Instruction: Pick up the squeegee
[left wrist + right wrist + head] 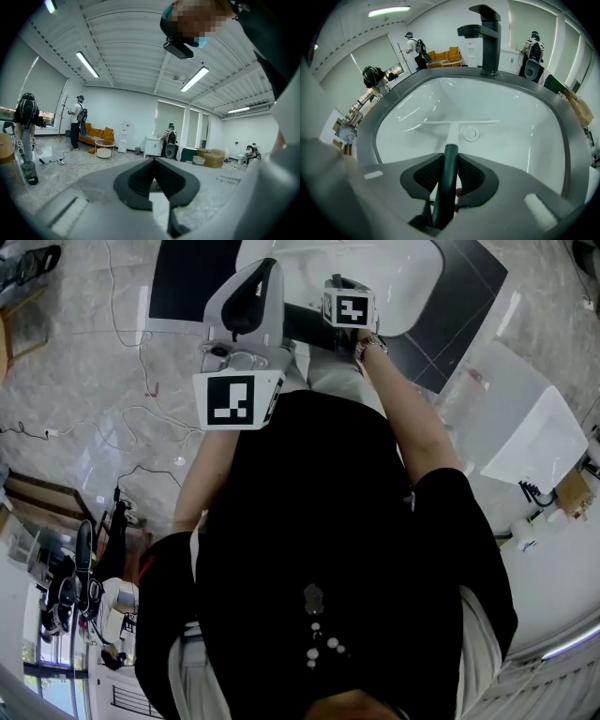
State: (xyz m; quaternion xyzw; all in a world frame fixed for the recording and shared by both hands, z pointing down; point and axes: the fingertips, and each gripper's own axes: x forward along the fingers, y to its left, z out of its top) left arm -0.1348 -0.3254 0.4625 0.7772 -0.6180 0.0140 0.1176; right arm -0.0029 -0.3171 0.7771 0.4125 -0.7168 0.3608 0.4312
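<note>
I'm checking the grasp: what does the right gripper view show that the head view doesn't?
Only the right gripper view: the squeegee, dark handle clamped between the jaws, white blade ahead, and the black faucet. Only the head view: the left gripper, the person's arms and black shirt. Both: the white sink.

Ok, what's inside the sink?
The squeegee, its blade beside the drain, handle clamped in the right gripper. The handle's end is hidden behind the jaws.
</note>
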